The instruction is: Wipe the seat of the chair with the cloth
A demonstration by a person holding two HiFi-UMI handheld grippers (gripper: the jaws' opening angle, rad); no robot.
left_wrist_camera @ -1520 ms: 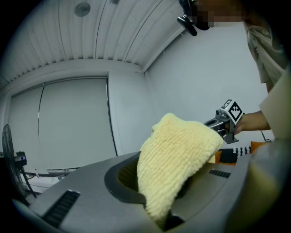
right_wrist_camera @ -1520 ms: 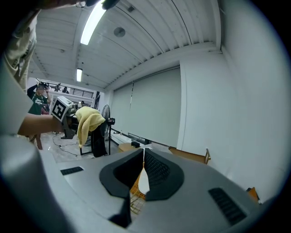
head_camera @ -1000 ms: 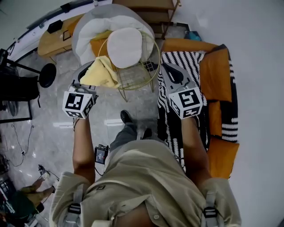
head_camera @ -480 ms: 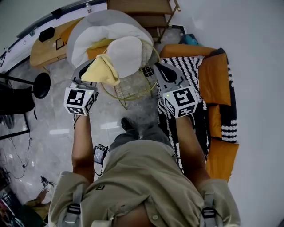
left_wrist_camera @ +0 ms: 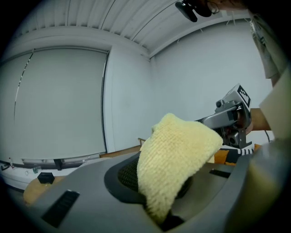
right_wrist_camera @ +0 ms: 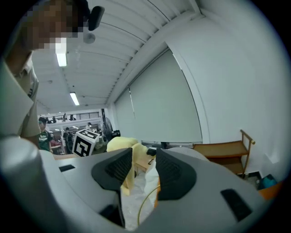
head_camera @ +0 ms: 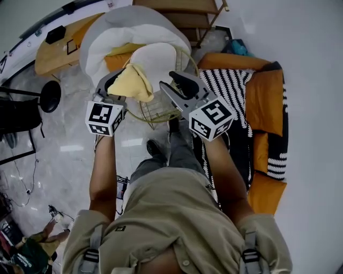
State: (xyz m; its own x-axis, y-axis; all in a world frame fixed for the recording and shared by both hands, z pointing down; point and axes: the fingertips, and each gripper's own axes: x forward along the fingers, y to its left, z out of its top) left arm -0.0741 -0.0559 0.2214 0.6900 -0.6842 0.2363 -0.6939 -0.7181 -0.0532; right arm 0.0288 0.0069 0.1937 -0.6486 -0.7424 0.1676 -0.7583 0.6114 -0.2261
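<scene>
The chair is a round gold wire frame [head_camera: 161, 108] with a white seat cushion [head_camera: 161, 59]. My left gripper [head_camera: 114, 84] is shut on a yellow cloth [head_camera: 135, 83], [left_wrist_camera: 177, 157], which hangs over the chair's left rim. My right gripper [head_camera: 174, 84] hovers over the chair's near right rim. Its jaws are opening, and nothing is between them [right_wrist_camera: 143, 160]. In the right gripper view, the cloth [right_wrist_camera: 121, 144] and the left gripper's marker cube [right_wrist_camera: 84, 142] lie beyond the jaws, with the gold rim [right_wrist_camera: 146, 200] below.
A grey and white beanbag [head_camera: 128, 27] sits behind the chair. An orange sofa [head_camera: 262, 91] with a black-and-white striped throw [head_camera: 230, 80] stands at the right. There is a wooden shelf [head_camera: 182, 6] at the top and a black stool [head_camera: 51, 96] at the left. My shoe [head_camera: 155, 148] is on the marble floor.
My right gripper has swung left from the sofa to the chair's rim and its jaws have parted. The left gripper, still holding the cloth, has shifted slightly right toward the seat.
</scene>
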